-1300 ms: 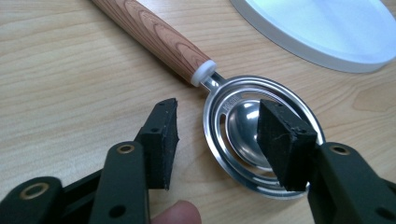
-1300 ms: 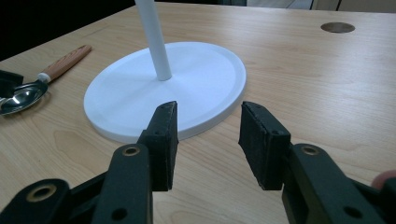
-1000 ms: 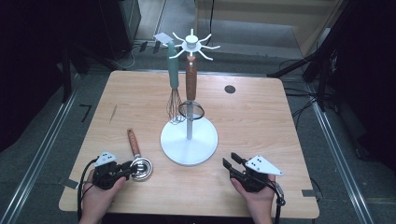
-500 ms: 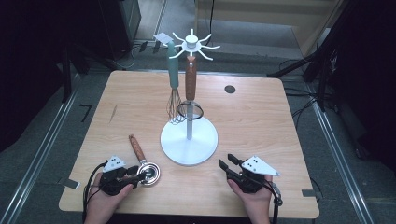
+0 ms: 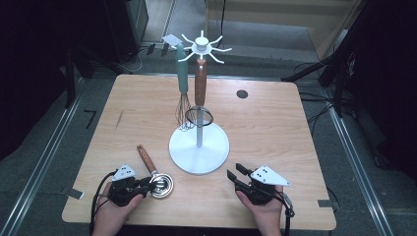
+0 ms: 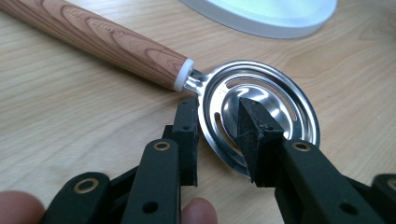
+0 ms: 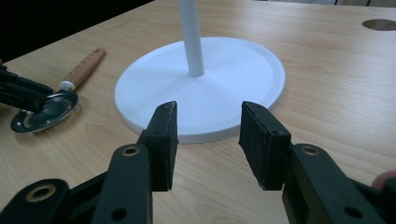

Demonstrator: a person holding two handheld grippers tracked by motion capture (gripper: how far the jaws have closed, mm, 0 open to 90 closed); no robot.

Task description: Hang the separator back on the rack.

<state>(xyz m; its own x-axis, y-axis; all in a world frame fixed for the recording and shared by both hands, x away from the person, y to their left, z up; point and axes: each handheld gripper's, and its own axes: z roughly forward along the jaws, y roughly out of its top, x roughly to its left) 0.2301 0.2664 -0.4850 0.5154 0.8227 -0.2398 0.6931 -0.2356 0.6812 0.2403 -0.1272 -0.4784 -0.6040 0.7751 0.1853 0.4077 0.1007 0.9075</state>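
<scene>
Egg separator [image 5: 160, 185] has slid nearer the white stand base [image 5: 199, 147], left hand-held gripper [image 6: 218, 135] closing.
Jaws clamp its thin, slippery steel rim; light tool, wooden handle [image 6: 100, 41] grips surer. Right hand-held gripper [image 7: 207, 140] stands apart.

A white utensil stand [image 5: 198, 147] sits near the centre of the wooden table [image 5: 275, 132], its round base toward six o'clock and its slim pole rising to a spoked hook crown [image 5: 201, 46] at twelve o'clock. A whisk [image 5: 183, 96] with a pale green handle hangs from a hook at about ten o'clock of the pole. Just beside it hangs a brown-handled utensil [image 5: 199, 93] with a round wire head. A dark round hole [image 5: 242, 93] marks the tabletop at two o'clock of the stand.
</scene>
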